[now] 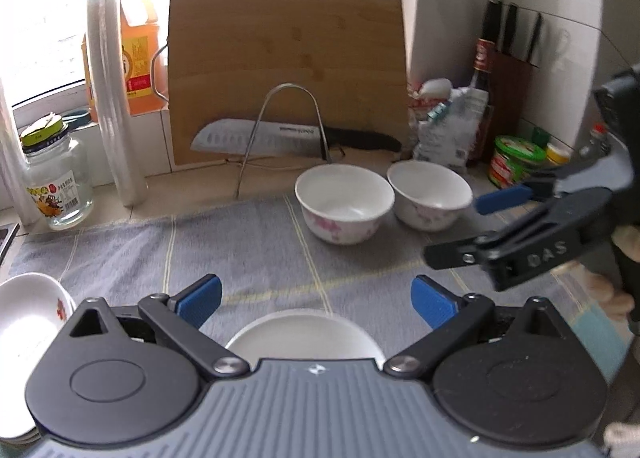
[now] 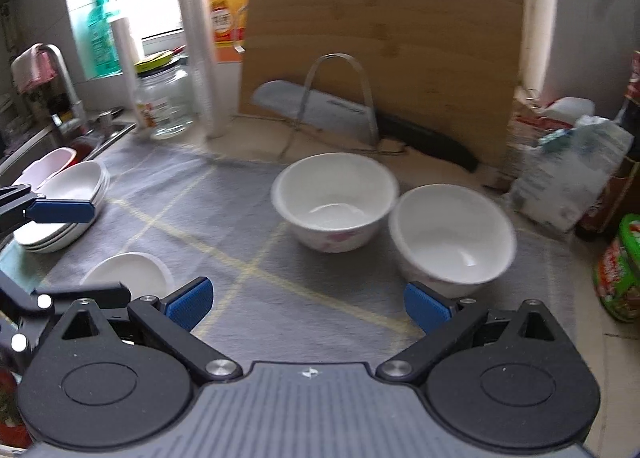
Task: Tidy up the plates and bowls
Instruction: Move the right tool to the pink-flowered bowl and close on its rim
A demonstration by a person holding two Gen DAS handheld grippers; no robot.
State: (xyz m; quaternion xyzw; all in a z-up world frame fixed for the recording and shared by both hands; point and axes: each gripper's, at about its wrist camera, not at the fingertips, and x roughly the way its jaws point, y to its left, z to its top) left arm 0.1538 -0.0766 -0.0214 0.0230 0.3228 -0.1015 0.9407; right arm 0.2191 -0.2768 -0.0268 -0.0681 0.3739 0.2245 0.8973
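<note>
Two white bowls with pink flowers stand side by side on a grey cloth [image 1: 240, 250]: the left bowl [image 1: 344, 200] [image 2: 334, 198] and the right bowl [image 1: 430, 192] [image 2: 452, 234]. A small white plate [image 1: 304, 332] [image 2: 128, 272] lies just below my left gripper [image 1: 317, 302], which is open and holds nothing. A stack of white plates [image 1: 28, 314] [image 2: 68, 202] sits at the cloth's left edge. My right gripper [image 2: 309, 306] is open and empty, short of the bowls. In the left wrist view the right gripper [image 1: 464, 228] reaches in beside the right bowl.
A bamboo cutting board [image 1: 286, 70] leans on the wall behind a wire rack [image 1: 288, 122] and a knife [image 1: 296, 138]. A glass jar [image 1: 56, 178], film rolls [image 1: 114, 98] and an oil bottle [image 1: 138, 46] stand left. Bags [image 2: 568, 170], bottles and a green tub [image 2: 624, 270] crowd the right. A sink [image 2: 60, 134] lies far left.
</note>
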